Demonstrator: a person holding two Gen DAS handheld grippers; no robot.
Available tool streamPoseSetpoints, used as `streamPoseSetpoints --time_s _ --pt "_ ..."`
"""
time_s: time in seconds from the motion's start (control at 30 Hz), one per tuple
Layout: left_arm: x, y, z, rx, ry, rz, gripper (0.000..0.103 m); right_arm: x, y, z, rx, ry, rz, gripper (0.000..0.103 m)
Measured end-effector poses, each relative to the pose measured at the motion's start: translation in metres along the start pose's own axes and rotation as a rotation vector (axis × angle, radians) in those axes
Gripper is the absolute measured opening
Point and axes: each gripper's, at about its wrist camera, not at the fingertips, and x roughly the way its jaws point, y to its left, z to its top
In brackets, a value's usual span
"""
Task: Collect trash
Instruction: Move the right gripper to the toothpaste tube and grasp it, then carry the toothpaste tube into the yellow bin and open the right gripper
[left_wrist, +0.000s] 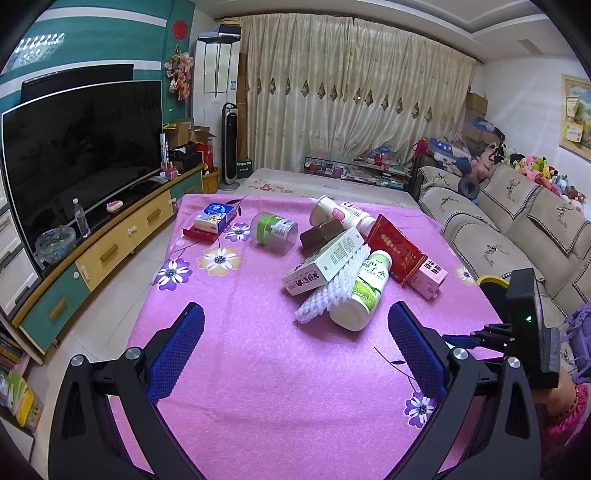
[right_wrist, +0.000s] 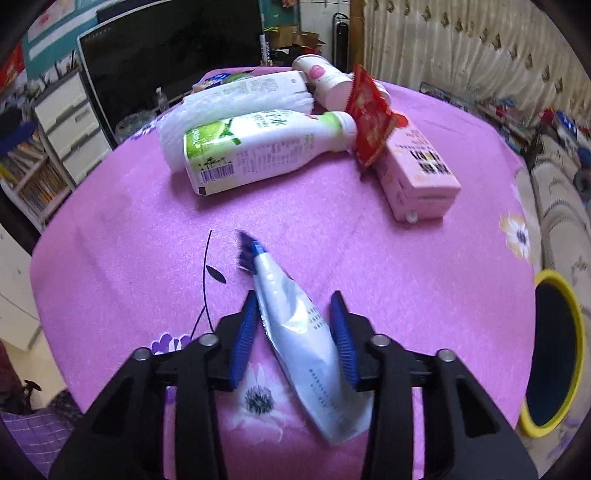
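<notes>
Half the squeezed tube (right_wrist: 310, 332) hides between right tongs (right_wrist: 295, 306).

**Lighting / image quality**

Indoor, evenly lit from overhead; ceiling light reflection (left_wrist: 37, 46) glares on the glossy wall, top left of left wrist view. Shadows soft and short under items on the worktop (left_wrist: 258, 350). Curtains (left_wrist: 351, 103) drawn, mildly backlit. TV screen (left_wrist: 81, 155) dark, faint reflections. Strong fisheye bend, black vignette in all corners. Left view sharp. Right view softer: motion blur on the tube's blue cap (right_wrist: 248, 251), background smeared.
</notes>
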Motion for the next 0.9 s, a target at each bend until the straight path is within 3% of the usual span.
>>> streamPoseSetpoints --time_s 0.23,0.4,0.63,0.9 --pt "0.006 -0.008 -0.002 0.013 0.009 -0.006 0.098 -0.028 -0.027 -0.01 0.124 -0.088 0.026 0.028" --pt "0.01 -0.015 -0.004 0.025 0.016 -0.01 0.098 -0.053 -0.052 -0.013 0.195 -0.165 -0.004 0.027" --pt "0.019 -0.024 -0.005 0.042 0.03 -0.011 0.098 -0.076 -0.11 -0.023 0.327 -0.21 -0.108 0.027" --pt "0.033 -0.033 -0.007 0.054 0.055 -0.016 0.098 -0.08 -0.196 -0.043 0.488 -0.196 -0.303 0.027"
